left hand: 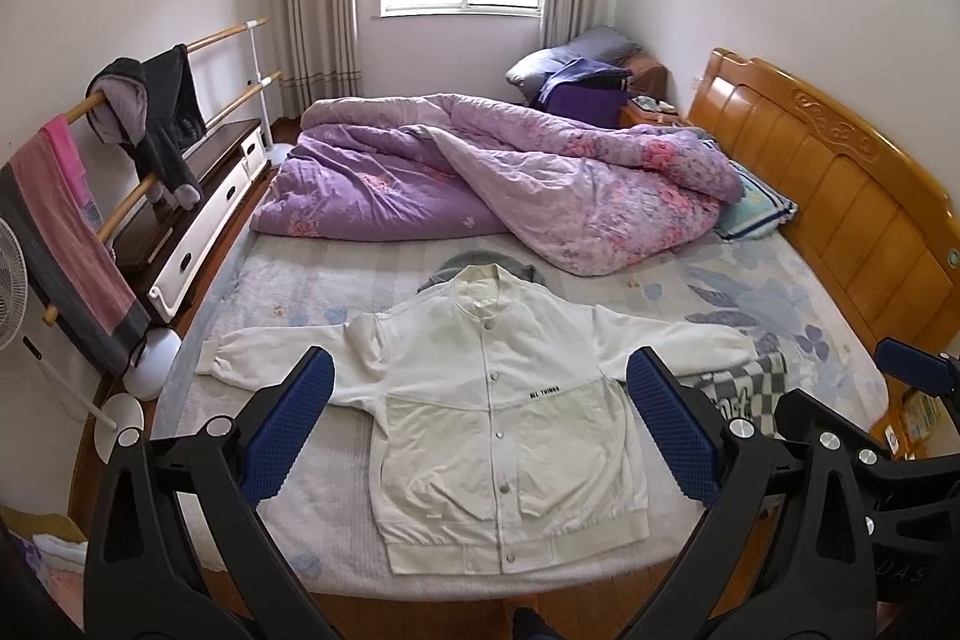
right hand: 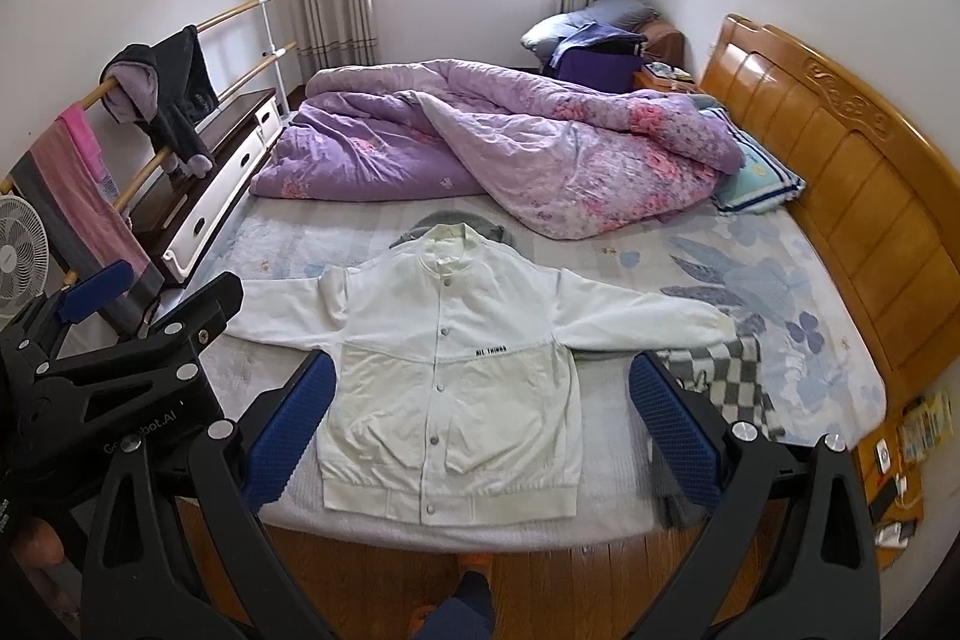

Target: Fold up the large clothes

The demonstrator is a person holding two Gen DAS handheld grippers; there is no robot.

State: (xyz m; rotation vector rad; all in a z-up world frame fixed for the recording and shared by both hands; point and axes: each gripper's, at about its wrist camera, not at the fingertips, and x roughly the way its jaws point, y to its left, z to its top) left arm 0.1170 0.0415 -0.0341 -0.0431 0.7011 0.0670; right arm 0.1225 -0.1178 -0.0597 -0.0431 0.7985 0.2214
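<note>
1. The left gripper [left hand: 480,418] is held above the near edge of the bed [left hand: 828,334]; its jaws are spread wide and nothing is pinched between them.
2. The right gripper [right hand: 483,415] is held beside it, level with the same edge; its jaws are likewise spread and empty.
3. One white jacket [left hand: 504,418] is laid flat, front up and snapped shut, at the near edge of the bed, hem nearest and collar farthest. It lies ahead of and below both pairs of jaws, not touched by either.
4. The long axis of the body runs from the near edge toward the far edge; the two sleeves are spread crosswise, one toward the left edge, one toward the headboard [left hand: 840,184].
5. It is judged that the left gripper is nearer the left sleeve and the right gripper nearer the right sleeve, so a sleeve fold toward the centre line is the likely first move.
6. One checked cloth [right hand: 720,382] lies just beside the right sleeve cuff; a grey garment is partly hidden under the collar.
7. One purple quilt [left hand: 480,172] is heaped along the far half of the bed, and one pillow [left hand: 756,208] rests near the headboard.
</note>
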